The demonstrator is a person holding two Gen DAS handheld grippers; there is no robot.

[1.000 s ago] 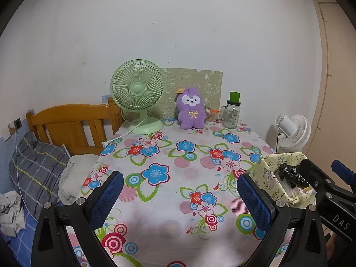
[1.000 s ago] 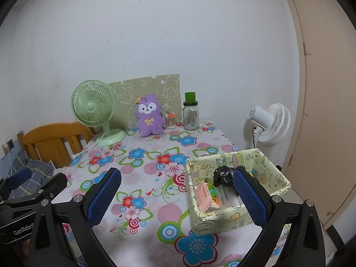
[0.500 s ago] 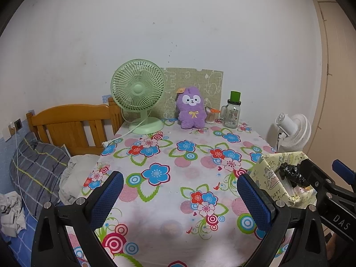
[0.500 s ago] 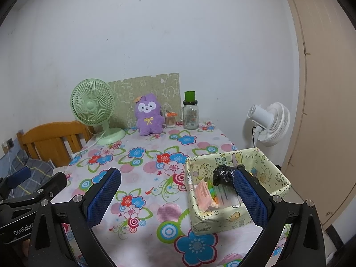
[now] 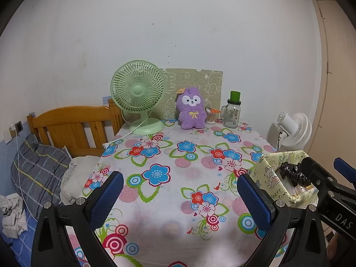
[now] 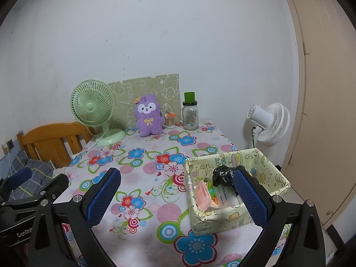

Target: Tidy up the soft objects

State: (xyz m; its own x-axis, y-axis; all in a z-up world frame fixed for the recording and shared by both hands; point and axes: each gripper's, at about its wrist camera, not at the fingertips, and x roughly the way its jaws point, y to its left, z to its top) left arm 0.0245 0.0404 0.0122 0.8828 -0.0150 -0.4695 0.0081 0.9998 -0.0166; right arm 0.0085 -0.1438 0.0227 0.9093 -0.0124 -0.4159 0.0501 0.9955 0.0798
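A purple plush toy [image 5: 191, 110] [image 6: 148, 116] sits upright at the far end of the flowered tablecloth [image 5: 178, 173] [image 6: 144, 178], against a green patterned board. A yellow cartoon-print box [image 6: 235, 217] [image 5: 270, 178] stands on the table's right side and holds a crumpled black bag [image 6: 222, 175] [image 5: 291, 173], a pink packet [image 6: 203, 194] and other small items. My left gripper [image 5: 181, 200] hovers open over the near middle of the table with nothing between its fingers. Over the near right, my right gripper [image 6: 176, 197] is open too, its right finger in front of the box.
A green desk fan [image 5: 139, 98] [image 6: 94, 109] stands at the back left, its cord trailing off the table. A glass jar with a green lid [image 5: 232, 111] [image 6: 190, 113] and a small cup stand beside the plush. A wooden headboard [image 5: 66, 126], pillows and a white floor fan [image 6: 270, 124] flank the table.
Both views have barely shifted; the grippers stay open and nothing on the table has moved.
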